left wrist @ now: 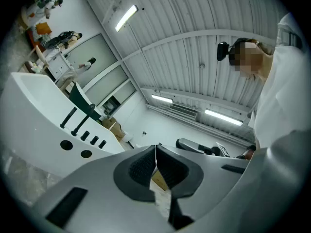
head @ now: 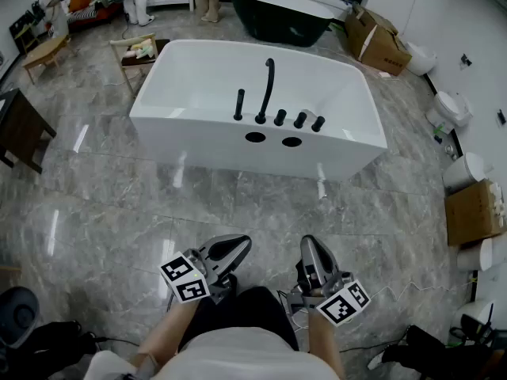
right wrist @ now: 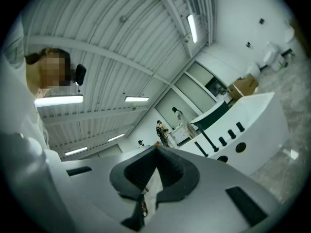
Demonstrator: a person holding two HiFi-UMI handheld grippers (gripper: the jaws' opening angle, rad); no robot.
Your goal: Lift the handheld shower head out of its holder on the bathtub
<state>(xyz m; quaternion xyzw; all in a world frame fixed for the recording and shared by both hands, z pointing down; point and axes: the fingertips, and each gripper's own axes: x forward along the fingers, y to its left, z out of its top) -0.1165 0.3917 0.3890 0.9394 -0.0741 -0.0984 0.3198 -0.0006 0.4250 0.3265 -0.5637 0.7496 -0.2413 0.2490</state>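
A white bathtub (head: pixel 198 125) stands on the marble floor ahead of me. On its near rim, a short black upright handheld shower head (head: pixel 239 105) sits in its holder, left of a tall curved black spout (head: pixel 267 89) and three black knobs (head: pixel 299 119). Both grippers are held low near my body, well short of the tub. My left gripper (head: pixel 238 248) is shut and holds nothing. The right gripper (head: pixel 310 245) is also shut and holds nothing. The shower head (left wrist: pixel 68 117) shows far off in the left gripper view, and the shower head (right wrist: pixel 200 149) also in the right gripper view.
A dark green tub (head: pixel 281 18) stands behind the white one. Cardboard boxes (head: pixel 380 42) lie at the back right, with toilets (head: pixel 455 108) and another box (head: pixel 474 212) along the right wall. At the left are a wooden stool (head: pixel 139 54) and a dark table (head: pixel 20 129). People stand at the back.
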